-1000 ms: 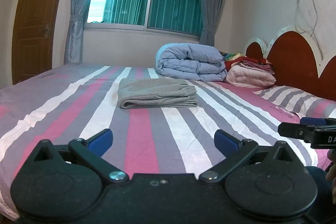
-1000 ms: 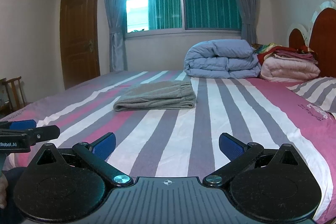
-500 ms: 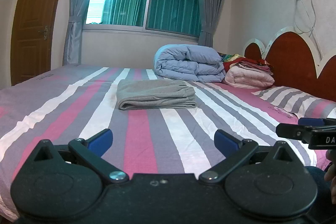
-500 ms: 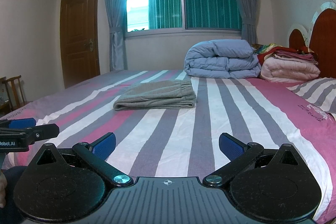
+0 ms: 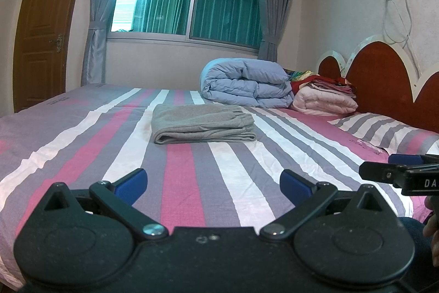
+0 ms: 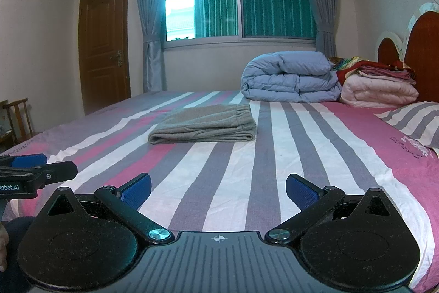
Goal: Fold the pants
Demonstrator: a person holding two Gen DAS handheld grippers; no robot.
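The grey pants lie folded in a flat, neat rectangle on the striped bed, near its middle. The rounded fold faces left and the elastic waistband sits at the right end, as the right wrist view shows. The bundle rests flat on the sheet, touching nothing else.

The left gripper is held low over the near edge of the bed, its blue-padded fingers spread wide with nothing between them. The pants lie well beyond its tips, far ahead and slightly left of the gap's centre line. The right gripper is likewise open wide and empty, also near the bed's near edge. From it the pants sit far ahead and a little left of the gap. Neither gripper touches the cloth.

Each camera catches the other tool at its side: the right gripper at the right edge of the left view, and the left gripper at the left edge of the right view.

Farther off, a folded blue duvet lies at the far side of the bed. A pink blanket sits just to its right, against the headboard. A striped pillow lies nearer on the right.
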